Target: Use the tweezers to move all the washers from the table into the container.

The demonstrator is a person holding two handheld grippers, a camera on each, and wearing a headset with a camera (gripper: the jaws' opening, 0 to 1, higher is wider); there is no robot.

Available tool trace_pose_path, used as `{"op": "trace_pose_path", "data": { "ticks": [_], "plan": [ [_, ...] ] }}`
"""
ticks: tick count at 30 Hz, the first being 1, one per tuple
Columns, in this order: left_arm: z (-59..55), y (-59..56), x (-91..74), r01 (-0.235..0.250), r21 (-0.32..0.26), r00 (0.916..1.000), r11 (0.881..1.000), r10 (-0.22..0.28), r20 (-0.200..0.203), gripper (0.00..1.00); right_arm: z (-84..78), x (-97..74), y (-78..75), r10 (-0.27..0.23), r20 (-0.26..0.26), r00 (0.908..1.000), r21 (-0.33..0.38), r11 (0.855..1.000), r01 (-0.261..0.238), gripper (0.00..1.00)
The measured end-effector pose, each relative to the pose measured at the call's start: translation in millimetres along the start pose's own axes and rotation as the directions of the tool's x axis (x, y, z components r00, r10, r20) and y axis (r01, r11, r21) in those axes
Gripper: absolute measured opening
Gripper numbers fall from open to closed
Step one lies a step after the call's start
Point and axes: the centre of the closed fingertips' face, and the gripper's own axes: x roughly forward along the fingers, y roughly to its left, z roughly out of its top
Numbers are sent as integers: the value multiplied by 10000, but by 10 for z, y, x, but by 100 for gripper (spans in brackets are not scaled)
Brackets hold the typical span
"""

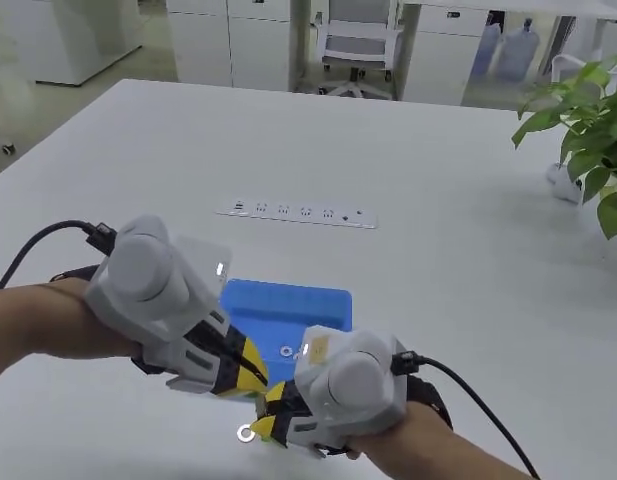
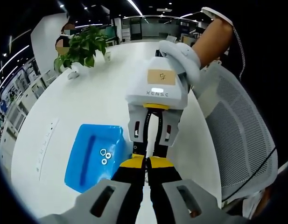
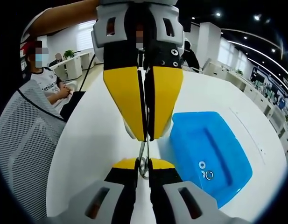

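Grippers: left gripper (image 2: 147, 163) and right gripper (image 3: 143, 164) meet tip to tip, both narrow, pinched on the tweezers (image 3: 144, 150).
Table (image 1: 408, 150): broad bare room ahead; its near edge runs just by the grippers.
Container (image 1: 323, 303): just beyond the tips; its low rim must be cleared.
Tweezers: secure one firm grip before the other gripper lets go.
Washer (image 1: 246, 432): loose on the table beside the right gripper; more washers (image 2: 105, 156) lie in the container.

Smooth, matt white counter (image 1: 438, 280); container (image 1: 308, 305) of smooth blue plastic with a slight gloss; washers (image 2: 105, 156) bright metal; tweezers (image 3: 143, 151) thin shiny metal.
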Motion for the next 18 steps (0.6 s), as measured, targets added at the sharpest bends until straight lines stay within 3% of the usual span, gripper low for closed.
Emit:
{"op": "trace_pose_path", "data": {
  "ticks": [18],
  "plan": [
    [175,15,-177,108,127,9997,9999,-110,199,5,177,-180,-54,-259,236,9994,49,9997,257,9]
  ]
}}
